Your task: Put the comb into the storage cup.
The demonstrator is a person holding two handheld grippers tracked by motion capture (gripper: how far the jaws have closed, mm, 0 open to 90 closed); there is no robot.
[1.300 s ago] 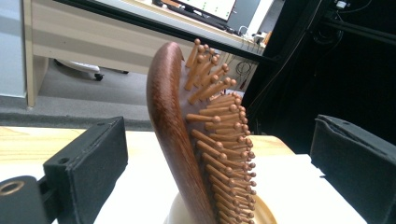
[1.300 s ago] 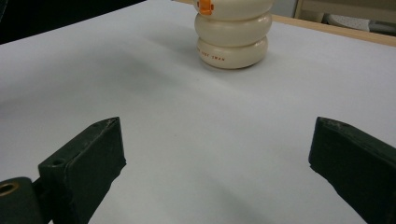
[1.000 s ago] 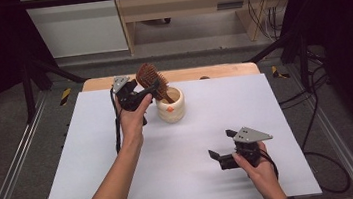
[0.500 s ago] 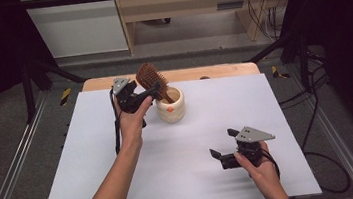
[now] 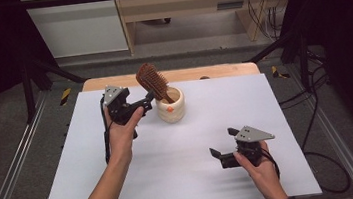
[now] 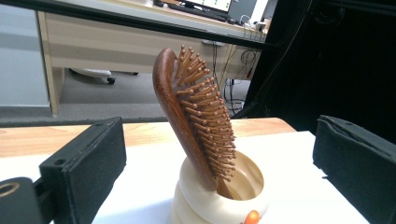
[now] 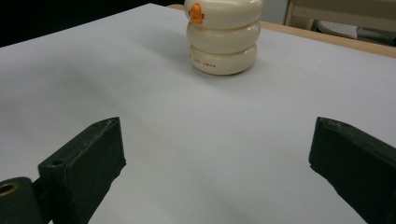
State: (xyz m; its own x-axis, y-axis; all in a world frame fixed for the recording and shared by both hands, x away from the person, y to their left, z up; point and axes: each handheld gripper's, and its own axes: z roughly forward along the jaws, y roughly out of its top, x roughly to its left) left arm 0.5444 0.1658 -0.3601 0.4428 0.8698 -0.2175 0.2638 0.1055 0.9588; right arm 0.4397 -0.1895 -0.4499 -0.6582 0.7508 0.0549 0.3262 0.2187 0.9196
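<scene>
The brush stands tilted, handle down, in the cup at the far middle of the counter, and the released left tongs just beside it probably should close on it next, while the right tongs rest released, well apart.

- My left forearm reaches up the table from the bottom edge of the high view, stretched well forward, wrist nearly straight.
- My left hand grips the body of the left gripper from below and behind, and its grey three-cornered plate faces up.
- Its two black jaws stand wide apart, pads facing each other, with nothing pinched between them.
- My right forearm comes in short at the bottom right.
- My right hand wraps the right gripper low over the table, pointing left and forward.
- Its jaws are spread wide as well, holding nothing.
</scene>
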